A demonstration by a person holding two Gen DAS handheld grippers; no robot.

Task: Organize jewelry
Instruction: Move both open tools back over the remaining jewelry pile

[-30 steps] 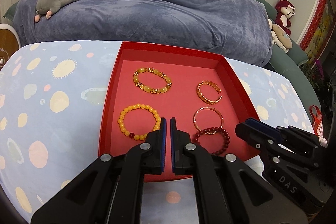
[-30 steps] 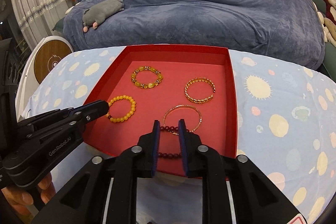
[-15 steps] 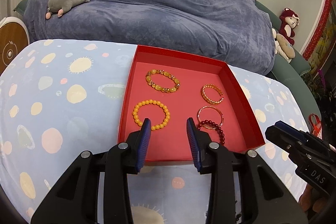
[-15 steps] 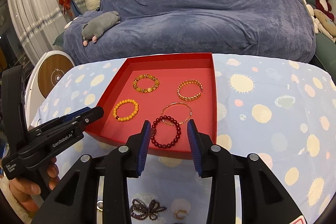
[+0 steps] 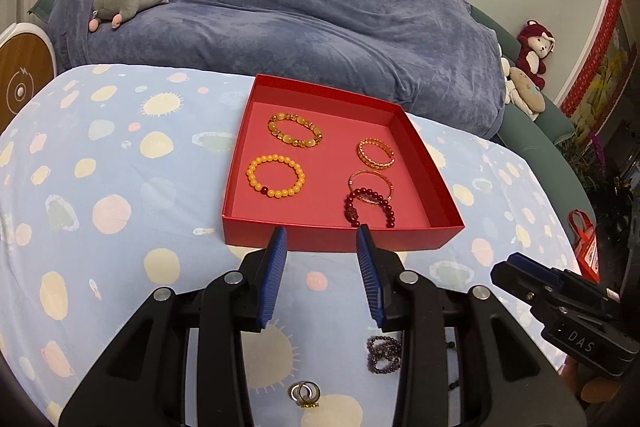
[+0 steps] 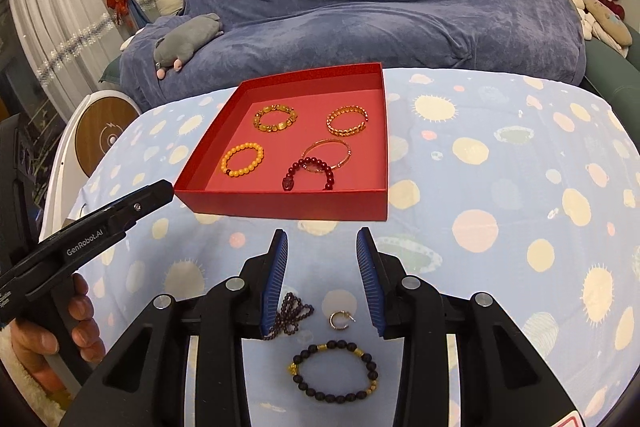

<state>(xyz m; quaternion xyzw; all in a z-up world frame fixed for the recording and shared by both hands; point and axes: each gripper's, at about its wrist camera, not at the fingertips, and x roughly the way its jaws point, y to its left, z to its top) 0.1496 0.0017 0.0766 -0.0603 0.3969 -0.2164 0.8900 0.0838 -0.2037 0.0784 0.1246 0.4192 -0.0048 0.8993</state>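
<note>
Right wrist view: right tongs [image 6: 322, 277] agape over black-and-gold beaded bracelet [image 6: 334, 371], probably next for shallow red cardboard tray [image 6: 288, 205]; left tongs [image 5: 322, 277] likewise spread, empty.

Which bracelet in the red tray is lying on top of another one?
The dark red bead bracelet at the tray's near right: its far edge overlaps the thin gold bangle. The other three bracelets lie apart, touching nothing.
</note>
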